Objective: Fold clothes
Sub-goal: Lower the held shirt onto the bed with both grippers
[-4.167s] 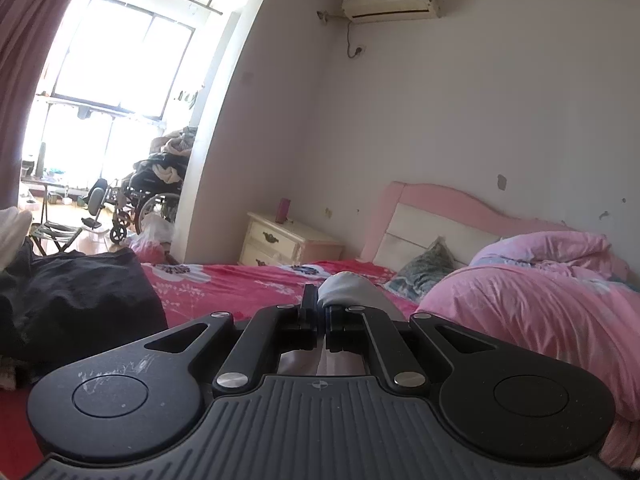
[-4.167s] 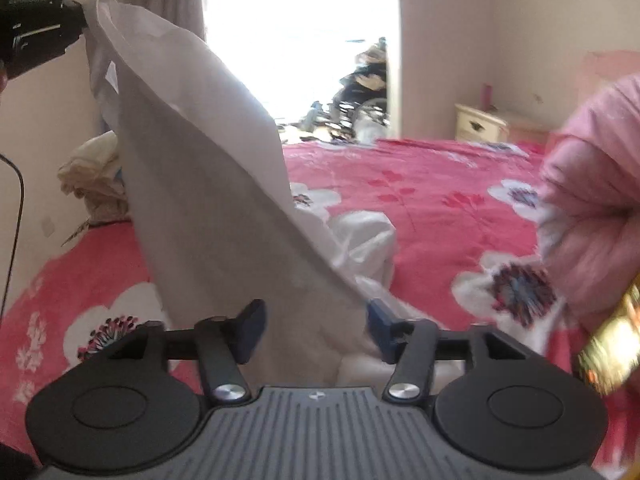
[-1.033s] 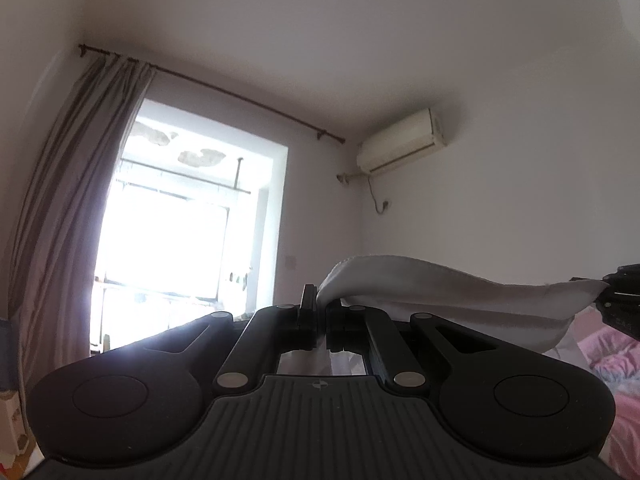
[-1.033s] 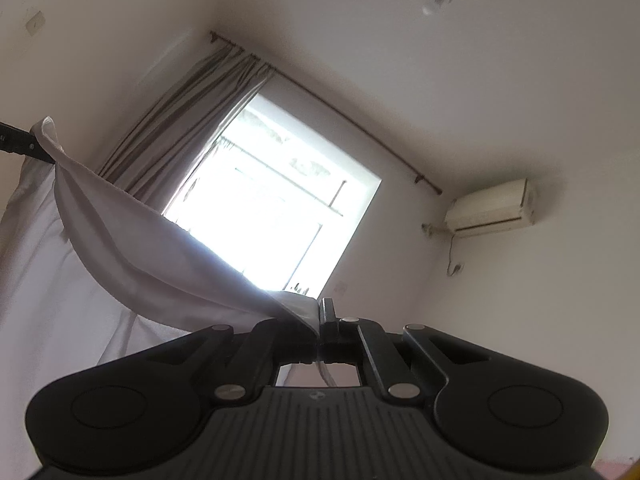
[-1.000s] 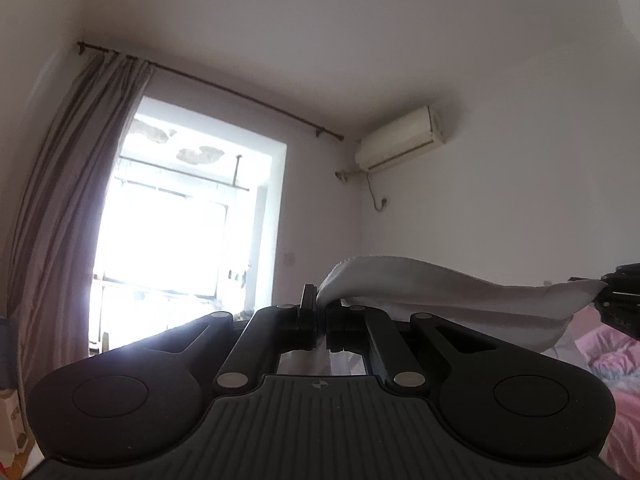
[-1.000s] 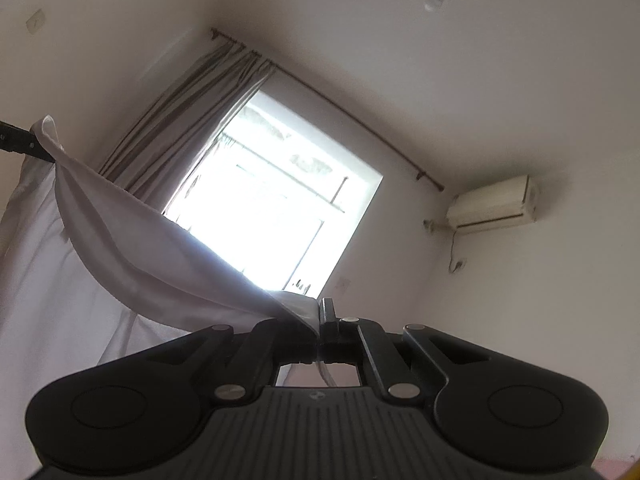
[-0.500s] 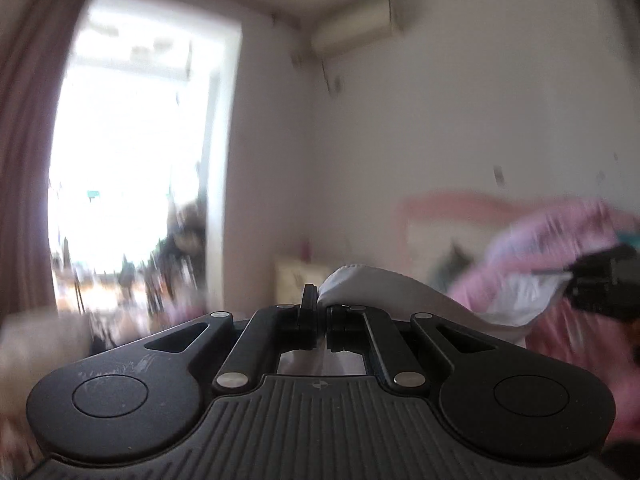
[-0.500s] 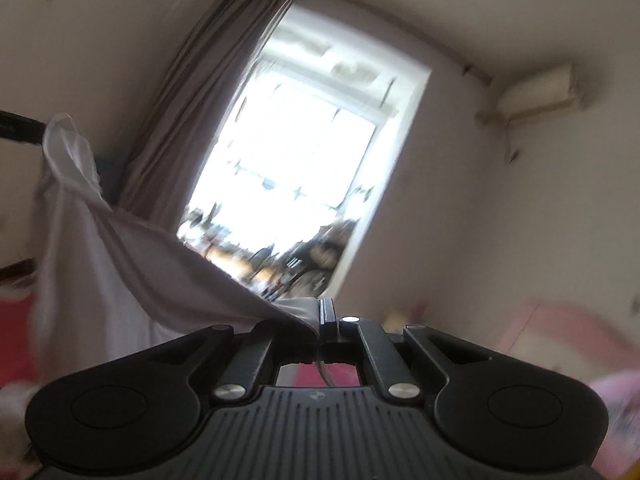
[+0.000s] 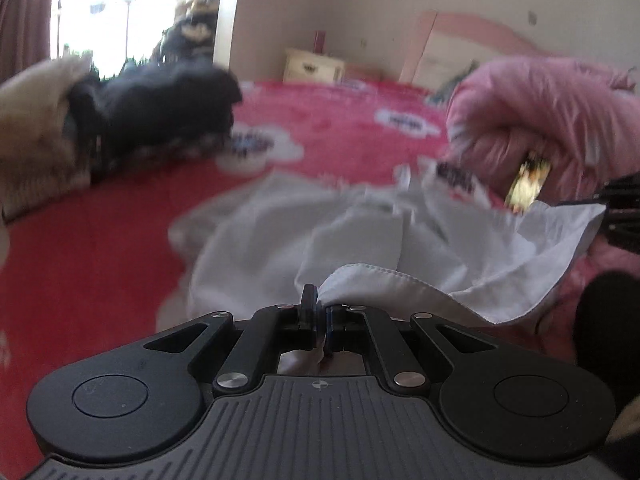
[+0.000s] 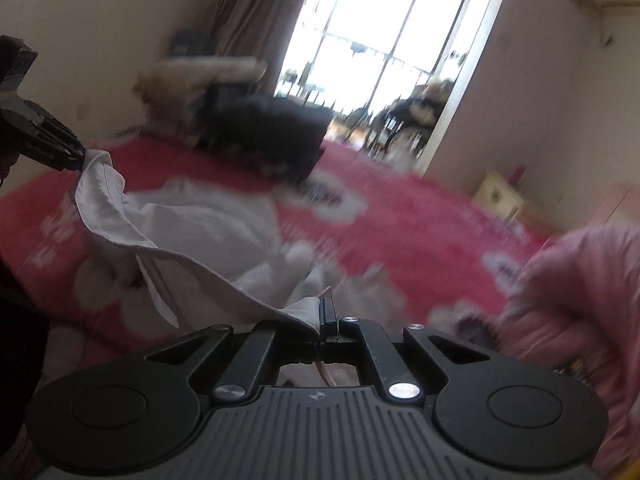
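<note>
Your left gripper (image 9: 318, 312) and right gripper (image 10: 326, 322) each clamp one edge of the garment (image 9: 360, 236); the cloth spans between them and its bulk lies on the bed (image 9: 100, 240) ahead of you. In the left wrist view, the quilt (image 9: 540, 120) lies to the right of the garment, the pile of clothes (image 9: 152, 108) behind it to the left, and the nightstand (image 9: 314, 66) stands beyond the bed against the wall.

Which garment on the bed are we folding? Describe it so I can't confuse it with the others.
On the red floral bedspread, look in front of the black clothes pile and left of the pink quilt. The white garment lies crumpled there, the only white piece, with its edge clamped in the left gripper and the right gripper.
</note>
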Tool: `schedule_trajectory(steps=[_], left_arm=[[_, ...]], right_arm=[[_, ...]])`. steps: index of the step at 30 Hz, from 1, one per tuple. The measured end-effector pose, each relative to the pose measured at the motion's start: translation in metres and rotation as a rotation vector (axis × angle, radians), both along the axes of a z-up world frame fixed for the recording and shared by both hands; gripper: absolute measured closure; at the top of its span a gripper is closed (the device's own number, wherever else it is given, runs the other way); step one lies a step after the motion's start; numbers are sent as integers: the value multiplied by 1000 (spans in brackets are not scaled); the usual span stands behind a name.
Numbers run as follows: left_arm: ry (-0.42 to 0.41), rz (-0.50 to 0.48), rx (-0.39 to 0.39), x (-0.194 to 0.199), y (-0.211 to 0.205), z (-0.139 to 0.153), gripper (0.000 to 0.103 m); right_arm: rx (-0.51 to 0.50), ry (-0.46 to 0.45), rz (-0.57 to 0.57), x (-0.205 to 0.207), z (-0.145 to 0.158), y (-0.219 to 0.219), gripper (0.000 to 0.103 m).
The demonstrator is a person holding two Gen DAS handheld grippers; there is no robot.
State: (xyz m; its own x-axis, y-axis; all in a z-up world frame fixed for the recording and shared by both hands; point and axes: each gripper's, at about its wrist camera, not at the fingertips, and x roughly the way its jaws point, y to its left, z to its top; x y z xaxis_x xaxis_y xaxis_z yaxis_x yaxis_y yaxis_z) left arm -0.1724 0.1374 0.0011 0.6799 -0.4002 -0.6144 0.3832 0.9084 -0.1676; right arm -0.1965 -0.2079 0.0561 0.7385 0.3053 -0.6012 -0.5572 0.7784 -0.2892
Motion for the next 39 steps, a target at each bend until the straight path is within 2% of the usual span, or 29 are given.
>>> schedule_trajectory(steps=[8,19,30,34,37,39], left_arm=[[51,-2,19,-17,5,-23,101],[123,-20,69,-32,1,-49,101],[141,-13,71,-37,-1,-55,101],[90,28,77,-27,0,-46,101],[-4,57,59,-3,0,-20,101],[-70,74,45,15,-2,0,101]], right_arm=[[-25,79,-22,-3,-12,1,102],[-56,195,4,-17,-39,8,102],[-52,219,-24,-21,-46,6,102],[-26,227,-37,-19,-43,3,102],[16,214,-51,-9,-33,0,102],[82,194,-66,3,-16,-5,102]])
